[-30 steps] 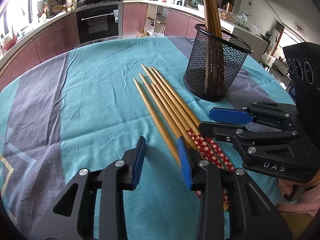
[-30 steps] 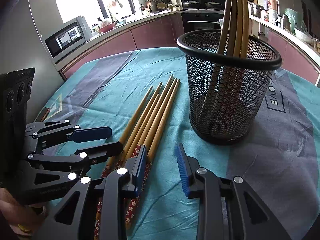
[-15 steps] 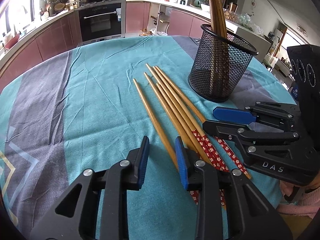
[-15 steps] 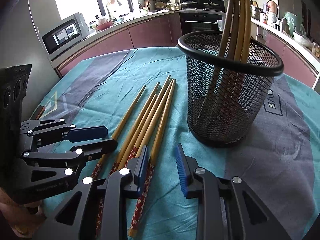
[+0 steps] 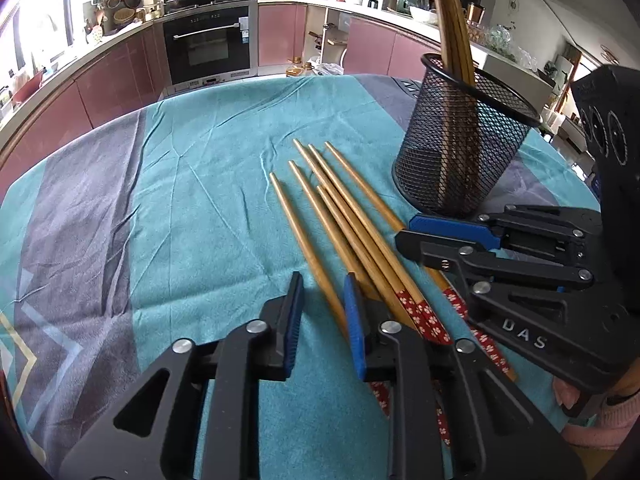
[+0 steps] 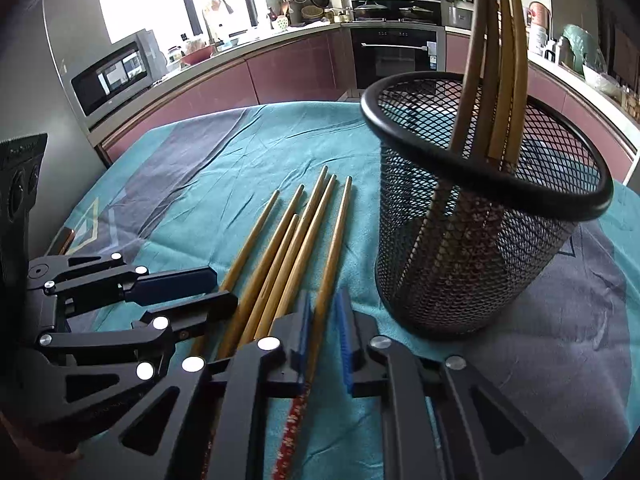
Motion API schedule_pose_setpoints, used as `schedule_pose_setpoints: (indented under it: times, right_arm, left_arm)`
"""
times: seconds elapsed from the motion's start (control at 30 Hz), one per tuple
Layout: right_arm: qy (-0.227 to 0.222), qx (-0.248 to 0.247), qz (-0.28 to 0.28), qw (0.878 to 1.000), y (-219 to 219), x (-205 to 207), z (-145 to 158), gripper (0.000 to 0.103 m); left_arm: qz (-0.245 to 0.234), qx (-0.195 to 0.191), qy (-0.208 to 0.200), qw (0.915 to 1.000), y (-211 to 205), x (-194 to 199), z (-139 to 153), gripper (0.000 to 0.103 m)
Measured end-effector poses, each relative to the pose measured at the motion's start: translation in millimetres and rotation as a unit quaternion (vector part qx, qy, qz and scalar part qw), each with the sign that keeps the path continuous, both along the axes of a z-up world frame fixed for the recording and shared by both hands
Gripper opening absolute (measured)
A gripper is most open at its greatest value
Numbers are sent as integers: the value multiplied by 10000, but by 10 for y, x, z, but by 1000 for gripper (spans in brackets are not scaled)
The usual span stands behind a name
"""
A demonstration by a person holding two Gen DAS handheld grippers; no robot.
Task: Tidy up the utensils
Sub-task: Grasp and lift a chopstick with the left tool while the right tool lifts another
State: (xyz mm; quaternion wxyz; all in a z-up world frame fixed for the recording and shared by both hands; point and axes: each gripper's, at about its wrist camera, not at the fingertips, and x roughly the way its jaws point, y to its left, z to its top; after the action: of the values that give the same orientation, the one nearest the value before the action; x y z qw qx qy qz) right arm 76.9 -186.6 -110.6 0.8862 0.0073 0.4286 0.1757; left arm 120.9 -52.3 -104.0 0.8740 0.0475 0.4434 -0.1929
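1. We find six chopsticks [image 5: 340, 220] lying side by side on the bench cloth [image 5: 200, 184], just beside the mesh cup [image 5: 460, 152].
2. More chopsticks stand upright in the cup.
3. Our right gripper [image 6: 323, 336] has its jaws narrowly spread around the rightmost chopstick [image 6: 332, 256]; contact unclear.
4. Our left gripper [image 5: 322, 320] has its jaws spread, holding nothing, at the leftmost stick.

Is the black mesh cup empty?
No, several brown wooden chopsticks stand inside the black wire-mesh cup, leaning on its rim and sticking up well above it.
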Motion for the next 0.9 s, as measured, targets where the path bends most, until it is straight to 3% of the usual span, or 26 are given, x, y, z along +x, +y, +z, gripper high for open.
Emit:
schedule_pose_setpoints:
  times: [0.17, 0.33, 0.73, 0.9]
  right_arm:
    - [22, 270, -114, 9996, -90, -43, 14, 6]
    - [-102, 437, 97, 9989, -114, -171, 110, 6]
    - [44, -62, 619, 9981, 24, -223, 68, 6]
    - [148, -140, 666, 9976, 36, -139, 20, 7]
  left_arm:
    - [162, -203, 65, 9996, 69, 10, 4, 9]
    - [183, -413, 26, 9990, 144, -75, 49, 8]
    - [-155, -268, 158, 9994, 91, -142, -32, 10]
    - [-281, -273, 218, 9990, 70, -44, -46, 16]
